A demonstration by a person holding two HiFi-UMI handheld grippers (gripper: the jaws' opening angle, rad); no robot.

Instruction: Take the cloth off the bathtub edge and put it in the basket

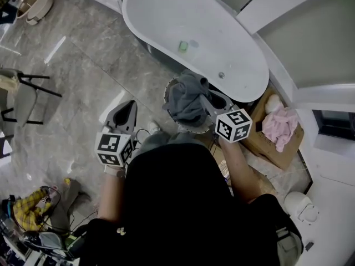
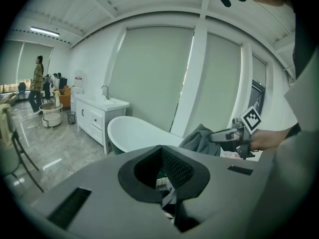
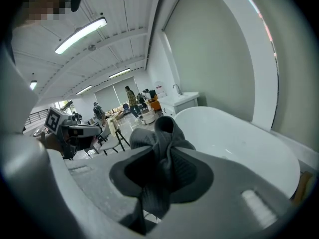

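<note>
My right gripper [image 1: 206, 100] is shut on the grey cloth [image 1: 186, 100], which hangs bunched over the round basket [image 1: 168, 87] at the near end of the white bathtub [image 1: 166, 15]. In the right gripper view the cloth [image 3: 160, 136] bulges up between the closed jaws of the right gripper [image 3: 162, 171], and a strip of it trails down below them. My left gripper [image 1: 126, 112] is held off to the left over the floor, apart from the basket, jaws together with nothing in them. The left gripper view looks past the left gripper [image 2: 161, 156] to the cloth [image 2: 202, 139] and the right gripper [image 2: 222, 135].
A cardboard box [image 1: 266, 143] holding a pink cloth [image 1: 280, 123] sits right of the basket. A small green item [image 1: 183, 46] lies inside the tub. A white vanity [image 2: 97, 116] stands beyond the tub. A chair [image 1: 25, 96] and clutter [image 1: 30, 206] are at the left.
</note>
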